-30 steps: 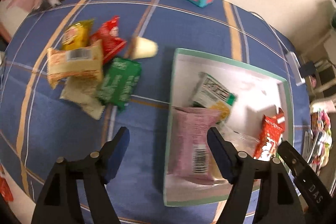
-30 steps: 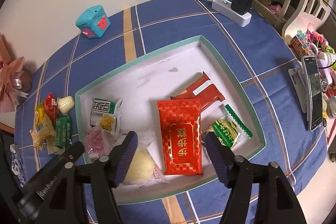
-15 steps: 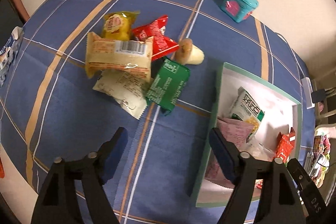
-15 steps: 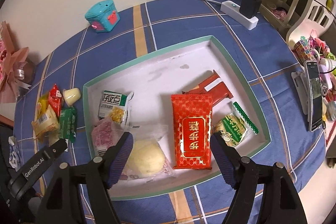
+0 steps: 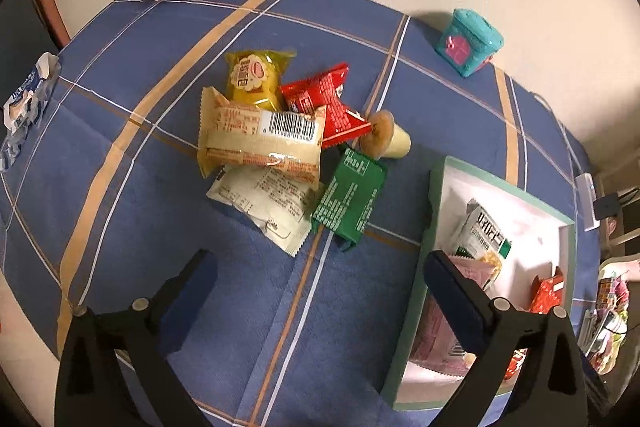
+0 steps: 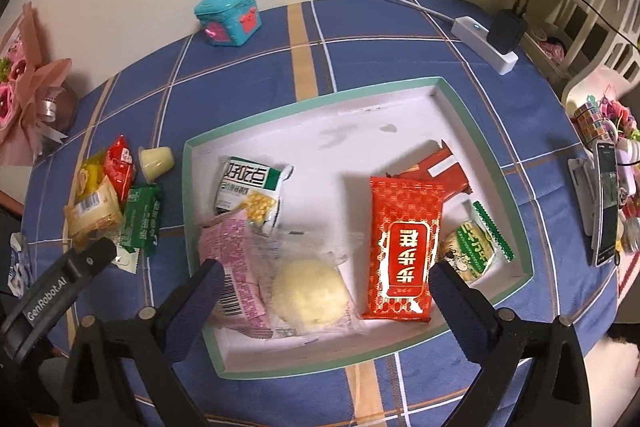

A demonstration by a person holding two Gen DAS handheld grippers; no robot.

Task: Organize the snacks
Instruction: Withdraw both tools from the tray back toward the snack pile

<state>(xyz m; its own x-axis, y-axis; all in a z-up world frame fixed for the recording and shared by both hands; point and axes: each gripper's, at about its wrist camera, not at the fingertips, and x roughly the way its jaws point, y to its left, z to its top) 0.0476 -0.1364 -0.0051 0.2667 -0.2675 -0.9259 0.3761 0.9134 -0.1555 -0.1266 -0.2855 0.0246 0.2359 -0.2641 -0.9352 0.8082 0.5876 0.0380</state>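
The left tool [image 5: 316,283] stood with its two fingers wide apart and nothing between them, poised above bare blue checked cloth on the desk [image 5: 120,211] just to the left of the green-rimmed tray [image 5: 434,195]. Beyond its fingertips, on the side of the tray away from the power strip [image 6: 486,43], lay the pile of loose snacks not yet sorted: a white sachet [image 5: 264,205] nearest the tool, a green packet [image 5: 350,199] touching it and closest to the tray's rim, a beige barcoded wafer pack [image 5: 260,141] lying over the sachet, a yellow packet [image 5: 254,79] and a red wrapper [image 5: 324,103] behind, and a small jelly cup [image 5: 386,141] tipped on its side just beside the red wrapper. The right tool [image 6: 324,293] was likewise spread and empty, hanging over the near edge of the tray, in which a pink packet [image 6: 236,259], a clear-wrapped bun [image 6: 310,295], a corn-snack bag [image 6: 250,193], a large red pack [image 6: 404,251], a red bar [image 6: 438,167] and a small green-edged pack [image 6: 478,247] already lay. The step in hand appeared to be the left tool's approach to the pile outside the tray. The next move would probably call for lowering onto one outer piece, likely the sachet or green packet, and closing on its thin edge without dragging its neighbours.
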